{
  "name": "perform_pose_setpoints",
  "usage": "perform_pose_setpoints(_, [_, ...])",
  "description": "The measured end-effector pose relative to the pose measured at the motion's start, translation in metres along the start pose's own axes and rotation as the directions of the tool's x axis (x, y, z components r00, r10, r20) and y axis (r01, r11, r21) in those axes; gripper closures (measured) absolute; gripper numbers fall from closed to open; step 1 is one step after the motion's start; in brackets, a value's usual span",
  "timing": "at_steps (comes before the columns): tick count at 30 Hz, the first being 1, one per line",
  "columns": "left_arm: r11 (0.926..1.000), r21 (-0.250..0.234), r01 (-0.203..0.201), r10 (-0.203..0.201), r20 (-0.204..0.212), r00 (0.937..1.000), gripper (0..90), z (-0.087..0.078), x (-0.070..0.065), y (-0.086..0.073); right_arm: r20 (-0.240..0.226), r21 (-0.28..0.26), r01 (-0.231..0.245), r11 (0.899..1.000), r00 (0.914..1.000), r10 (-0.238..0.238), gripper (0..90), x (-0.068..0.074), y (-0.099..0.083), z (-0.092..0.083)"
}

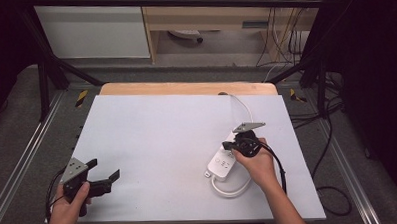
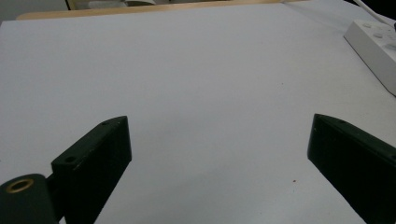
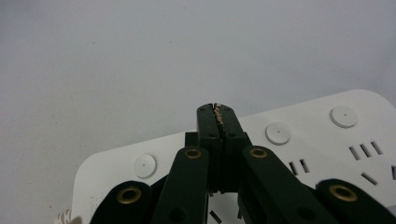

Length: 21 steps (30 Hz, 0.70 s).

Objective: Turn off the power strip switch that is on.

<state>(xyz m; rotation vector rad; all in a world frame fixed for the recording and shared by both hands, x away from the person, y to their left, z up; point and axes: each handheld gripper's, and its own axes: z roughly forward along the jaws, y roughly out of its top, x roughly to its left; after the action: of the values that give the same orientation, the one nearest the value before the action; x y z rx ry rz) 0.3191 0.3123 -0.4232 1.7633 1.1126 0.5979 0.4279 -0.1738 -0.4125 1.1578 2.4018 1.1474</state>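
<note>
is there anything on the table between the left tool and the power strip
Nothing visible. From the open left tool to the white power strip there is only bare white table; the right tool sits shut over the strip.

Black two-jaw gripper [image 1: 102, 174], brass-ringed screw holes, grey triangular top plate [image 1: 74, 170].

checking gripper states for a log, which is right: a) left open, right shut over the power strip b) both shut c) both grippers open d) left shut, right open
a: the left gripper has its jaws spread wide over bare table, while the right gripper has its jaws pressed together with nothing between them, above the white power strip.
</note>
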Motion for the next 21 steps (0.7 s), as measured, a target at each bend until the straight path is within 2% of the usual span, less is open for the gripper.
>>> perform_pose_setpoints(21, [1.0, 0.001, -0.004, 0.004, 0.001, 1.0, 6.2, 0.0001, -0.0004, -0.0001, 0.009, 0.027, 0.012, 1.0, 0.9999, -0.013, 90.0, 0.0005, -0.0023, 0.0057])
